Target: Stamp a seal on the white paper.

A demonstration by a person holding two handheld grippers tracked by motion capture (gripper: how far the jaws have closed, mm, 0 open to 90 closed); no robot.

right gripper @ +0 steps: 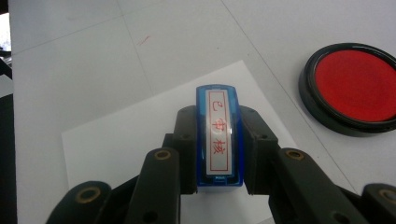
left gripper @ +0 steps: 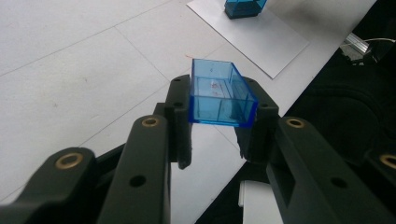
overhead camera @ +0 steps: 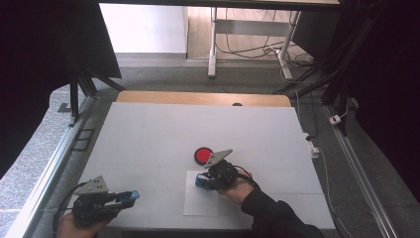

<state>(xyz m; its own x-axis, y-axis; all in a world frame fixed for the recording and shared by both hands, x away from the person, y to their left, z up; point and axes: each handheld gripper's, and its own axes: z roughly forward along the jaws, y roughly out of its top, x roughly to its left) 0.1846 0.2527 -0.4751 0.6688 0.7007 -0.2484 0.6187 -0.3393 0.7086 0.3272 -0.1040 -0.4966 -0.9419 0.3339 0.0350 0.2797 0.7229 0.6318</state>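
My left gripper [overhead camera: 130, 197] at the table's front left corner is shut on a clear blue stamp cap [left gripper: 220, 93], its hollow side up. My right gripper [overhead camera: 200, 180] is shut on a blue stamp [right gripper: 219, 135] whose white label with red characters faces the camera; it hovers over a white sheet of paper [overhead camera: 195, 203]. In the left gripper view the stamp [left gripper: 243, 7] shows at the top edge above the paper [left gripper: 266, 37]. A round red ink pad [overhead camera: 202, 155] in a black case lies just beyond the paper, and the right gripper view has the ink pad [right gripper: 355, 86] at its right.
The white table [overhead camera: 163, 134] has a wooden strip [overhead camera: 203, 98] along its far edge. Metal rails run down both sides on the floor, with cables [overhead camera: 322, 148] at the right. A desk frame [overhead camera: 247, 34] stands beyond.
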